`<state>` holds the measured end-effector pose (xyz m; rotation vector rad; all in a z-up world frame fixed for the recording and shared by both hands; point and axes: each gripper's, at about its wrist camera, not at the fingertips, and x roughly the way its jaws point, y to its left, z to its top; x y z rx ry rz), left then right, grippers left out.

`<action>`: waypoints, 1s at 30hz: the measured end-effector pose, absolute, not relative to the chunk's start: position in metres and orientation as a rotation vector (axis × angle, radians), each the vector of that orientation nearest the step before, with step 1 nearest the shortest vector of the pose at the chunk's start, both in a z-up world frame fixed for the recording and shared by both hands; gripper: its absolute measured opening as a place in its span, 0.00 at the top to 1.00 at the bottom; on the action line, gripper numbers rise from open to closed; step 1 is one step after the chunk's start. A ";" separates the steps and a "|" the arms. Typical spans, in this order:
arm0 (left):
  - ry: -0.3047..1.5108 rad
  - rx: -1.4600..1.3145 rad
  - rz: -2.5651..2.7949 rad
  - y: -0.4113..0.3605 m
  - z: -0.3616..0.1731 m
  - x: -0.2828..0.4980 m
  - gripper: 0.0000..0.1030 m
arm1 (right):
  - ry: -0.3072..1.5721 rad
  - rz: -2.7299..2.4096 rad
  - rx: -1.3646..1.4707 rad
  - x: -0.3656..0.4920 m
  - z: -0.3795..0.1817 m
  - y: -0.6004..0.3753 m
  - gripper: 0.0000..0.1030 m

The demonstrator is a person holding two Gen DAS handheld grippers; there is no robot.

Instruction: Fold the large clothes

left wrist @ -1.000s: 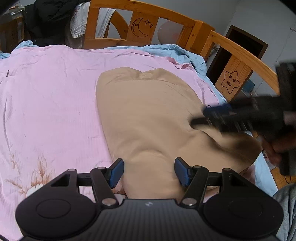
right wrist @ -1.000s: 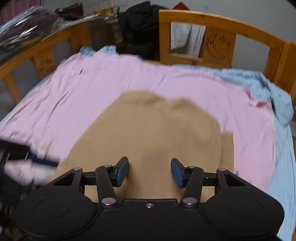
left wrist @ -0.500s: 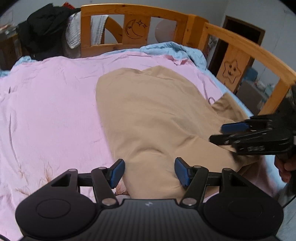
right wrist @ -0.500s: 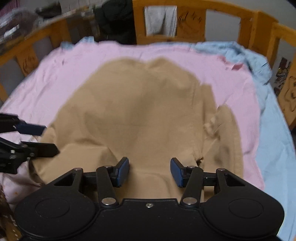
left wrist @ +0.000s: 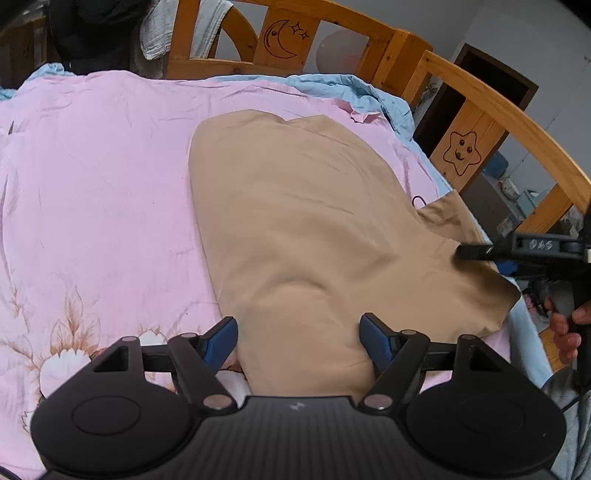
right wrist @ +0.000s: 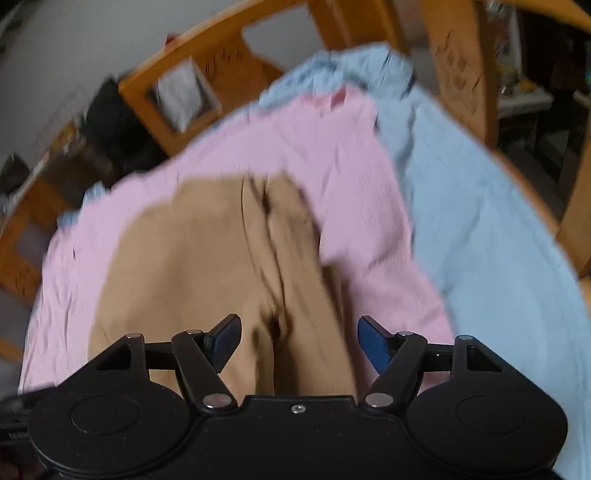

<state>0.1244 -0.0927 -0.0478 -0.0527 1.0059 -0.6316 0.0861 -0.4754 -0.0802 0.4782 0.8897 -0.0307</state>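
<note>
A large tan garment lies spread on the pink quilt, its near end reaching under my left gripper. That gripper's jaws are opening, and the cloth lies between the blue pads without being pinched. In the left wrist view my right gripper hovers on its side over the garment's right corner, a hand on its handle. The right wrist view is blurred and tilted: my right gripper is opening over a creased strip of the tan garment, its pads clear of the cloth.
A wooden bed rail with moon and star carvings runs along the far and right sides. A light blue sheet shows beyond the quilt's right edge. Dark clothing and a towel hang over the headboard.
My right gripper swept from over the garment's middle to its right corner and rolled onto its side. Both grippers' jaws stand wider than before. The left gripper stayed in place.
</note>
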 end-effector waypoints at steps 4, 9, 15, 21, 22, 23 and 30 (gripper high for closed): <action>1.002 -0.044 -0.633 -0.094 -0.047 0.121 0.26 | 0.991 -0.030 0.456 0.094 -0.104 -0.462 0.30; 1.029 -0.141 -0.678 -0.082 -0.047 0.131 0.20 | 0.804 -0.004 0.540 0.083 -0.089 -0.474 0.30; 1.081 -0.340 -0.676 -0.058 -0.056 0.160 0.15 | 0.666 0.067 0.507 0.110 -0.086 -0.483 0.16; 1.106 -0.402 -0.637 -0.042 -0.067 0.190 0.10 | 0.650 0.151 0.633 0.151 -0.116 -0.514 0.05; 1.118 -0.387 -0.638 -0.043 -0.070 0.193 0.10 | 0.657 0.153 0.638 0.155 -0.118 -0.518 0.05; 1.129 -0.373 -0.638 -0.045 -0.073 0.197 0.08 | 0.679 0.168 0.648 0.158 -0.123 -0.520 0.02; 1.181 -0.373 -0.651 -0.058 -0.090 0.205 0.03 | 0.738 0.261 0.699 0.163 -0.134 -0.518 0.00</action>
